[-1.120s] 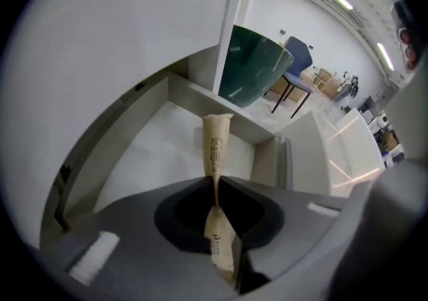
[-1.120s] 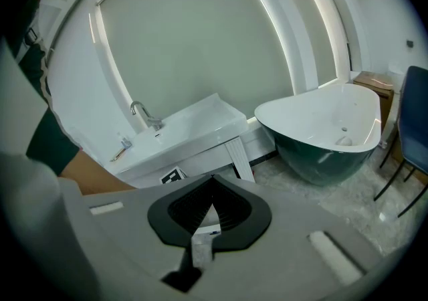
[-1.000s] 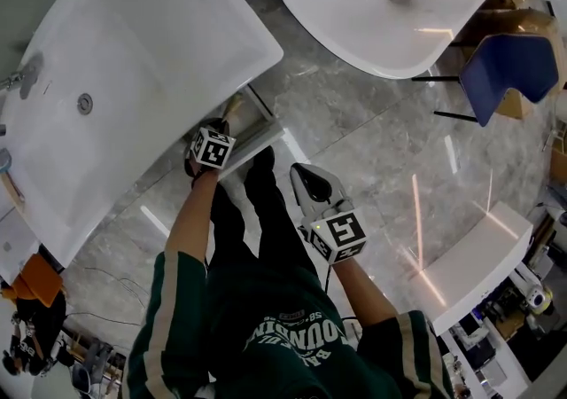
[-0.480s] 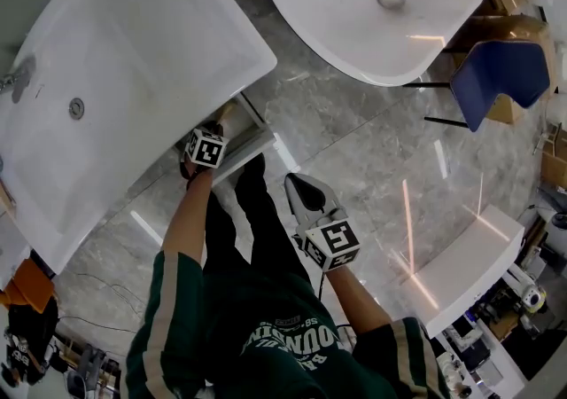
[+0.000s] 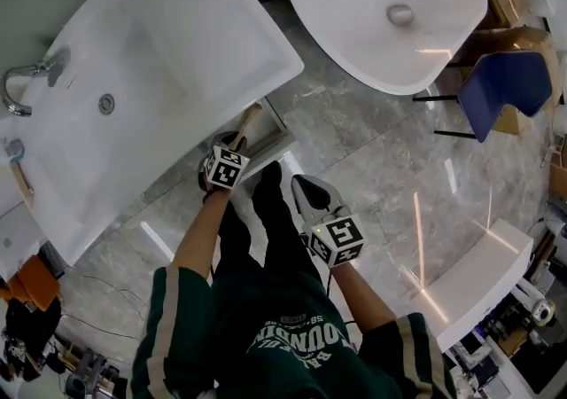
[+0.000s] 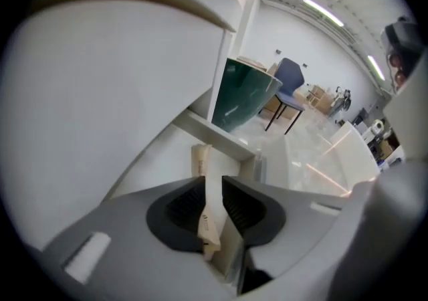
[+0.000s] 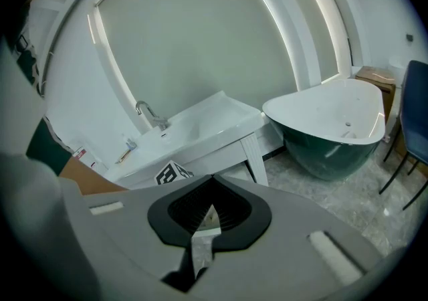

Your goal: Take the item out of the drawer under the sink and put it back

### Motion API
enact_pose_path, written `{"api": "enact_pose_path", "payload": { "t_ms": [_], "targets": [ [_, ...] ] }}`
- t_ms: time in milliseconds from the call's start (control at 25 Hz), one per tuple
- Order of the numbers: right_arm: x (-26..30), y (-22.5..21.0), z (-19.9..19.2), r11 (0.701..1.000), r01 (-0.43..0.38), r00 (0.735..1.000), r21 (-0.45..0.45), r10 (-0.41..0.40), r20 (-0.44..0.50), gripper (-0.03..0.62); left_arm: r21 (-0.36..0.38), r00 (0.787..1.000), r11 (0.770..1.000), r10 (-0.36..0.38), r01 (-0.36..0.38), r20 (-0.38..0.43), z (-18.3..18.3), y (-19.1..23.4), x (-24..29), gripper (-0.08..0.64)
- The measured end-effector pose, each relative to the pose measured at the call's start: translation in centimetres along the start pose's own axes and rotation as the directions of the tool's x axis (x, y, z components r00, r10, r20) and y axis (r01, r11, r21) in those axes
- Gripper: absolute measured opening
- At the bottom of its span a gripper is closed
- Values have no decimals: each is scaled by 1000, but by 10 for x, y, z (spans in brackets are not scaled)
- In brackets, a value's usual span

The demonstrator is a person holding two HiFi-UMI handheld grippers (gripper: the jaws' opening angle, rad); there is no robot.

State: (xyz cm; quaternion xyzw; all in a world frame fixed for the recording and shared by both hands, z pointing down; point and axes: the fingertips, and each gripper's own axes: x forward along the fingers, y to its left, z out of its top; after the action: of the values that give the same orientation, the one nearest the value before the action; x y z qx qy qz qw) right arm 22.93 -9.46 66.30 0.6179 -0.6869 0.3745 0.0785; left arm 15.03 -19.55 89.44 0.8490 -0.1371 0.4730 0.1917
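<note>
Slim beige strip (image 6: 206, 207), flat like thin card or a paper-wrapped stick, with small dark print near its near end, stands between the fingers of my left gripper (image 6: 212, 184). Those fingers are opening. The strip leans on the left pad and a narrow gap shows at the right pad, so I judge the pinch is off. Its far end points into the white drawer (image 5: 276, 129) pulled out beneath the white rectangular ceramic sink (image 5: 168, 60). Whether it rests on the drawer floor I cannot tell.

I expect it to handle as something very light, fairly rigid along its length but easy to crease or snap if squeezed hard. Its smooth face could slide on my ribbed black pads. The best hold is across the two broad faces, near the middle or the near third, with gentle pressure.

Everything around it is hard and glossy. The drawer panels are painted white, and the sink has a smooth glazed basin with a curved chrome tap (image 5: 13, 91) at the far left. My right gripper (image 7: 211, 189), grey plastic with black ribbed pads, hangs to the right over my leg, its fingers closed together on nothing. Farther right an oval bath (image 5: 390, 7), white inside and dark green outside, sits on a polished grey marble floor (image 5: 372, 149). A blue moulded chair (image 5: 505, 78) stands beyond it.
</note>
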Motion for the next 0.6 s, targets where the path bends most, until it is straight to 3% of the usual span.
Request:
{"api": "enact_pose_path", "payload": {
  "t_ms": [320, 600],
  "targets": [
    [-2, 79, 11, 995, -71, 997, -69, 73, 20, 2, -86, 991, 996, -4, 16, 132, -29, -26, -120, 78],
    [4, 176, 19, 970, -168, 984, -176, 177, 37, 2, -138, 961, 989, 92, -57, 260, -70, -13, -240, 49]
  ]
}}
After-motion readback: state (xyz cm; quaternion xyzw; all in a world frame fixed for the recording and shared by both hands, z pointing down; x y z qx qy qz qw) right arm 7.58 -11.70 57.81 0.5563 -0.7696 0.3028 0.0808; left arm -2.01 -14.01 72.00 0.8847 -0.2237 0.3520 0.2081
